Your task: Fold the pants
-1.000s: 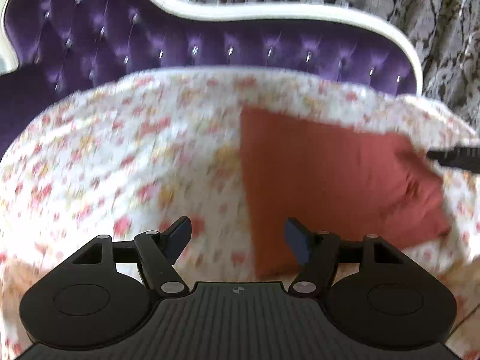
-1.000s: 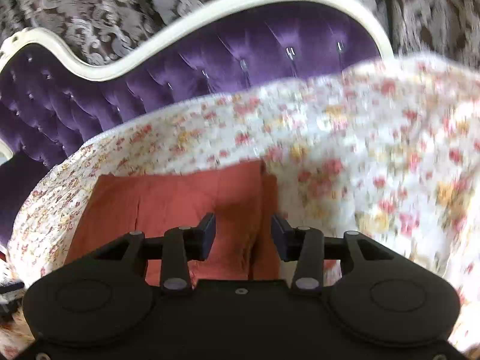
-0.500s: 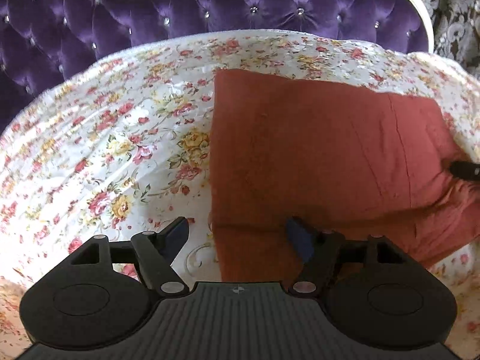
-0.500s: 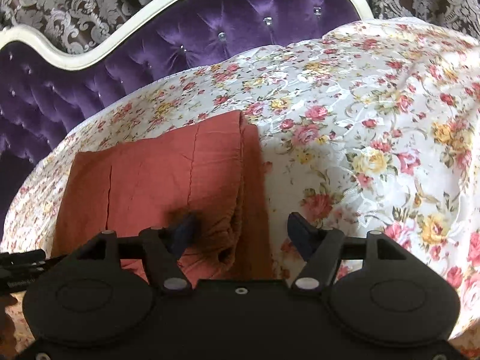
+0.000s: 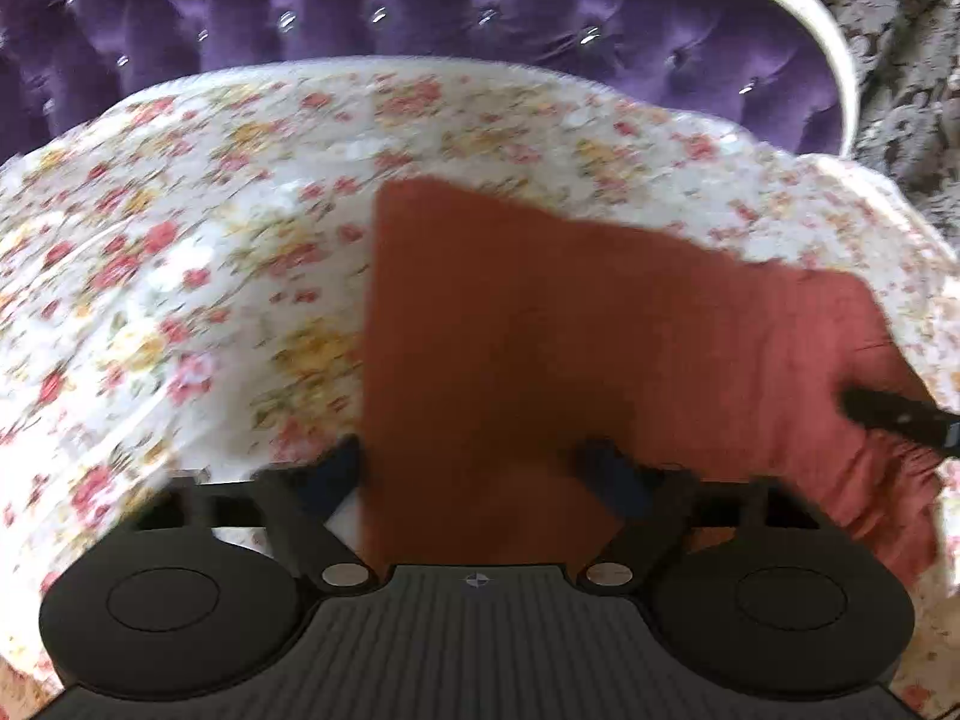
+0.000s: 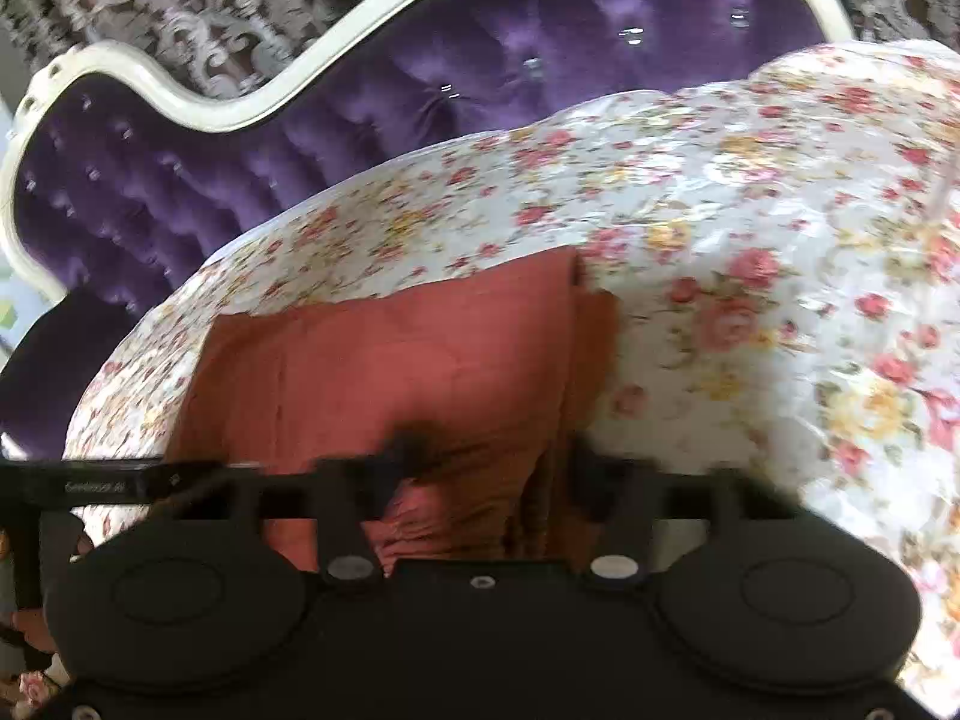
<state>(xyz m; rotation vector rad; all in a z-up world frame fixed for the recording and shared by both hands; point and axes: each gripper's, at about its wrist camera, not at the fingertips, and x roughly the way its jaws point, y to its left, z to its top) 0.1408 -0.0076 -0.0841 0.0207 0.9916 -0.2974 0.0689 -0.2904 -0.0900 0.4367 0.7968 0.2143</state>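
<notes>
The rust-red pants (image 5: 570,348) lie folded flat on a floral bedspread (image 5: 180,276). My left gripper (image 5: 474,474) is open, its fingers wide apart over the near left corner of the pants, the left finger at the cloth's edge. My right gripper (image 6: 498,468) is open over the near right corner of the pants (image 6: 408,372), where the waistband is bunched. The right gripper's finger (image 5: 894,414) shows at the right edge of the left wrist view. Both views are blurred.
A purple tufted headboard (image 5: 480,12) with a white frame (image 6: 180,102) stands behind the bed. Patterned grey curtains (image 6: 210,0) hang beyond it. The left gripper's side (image 6: 108,480) shows at the left of the right wrist view.
Both grippers have stayed open and shifted over the near corners of the pants; the views tilted up a little and are now motion-blurred. The pants lie as before.
</notes>
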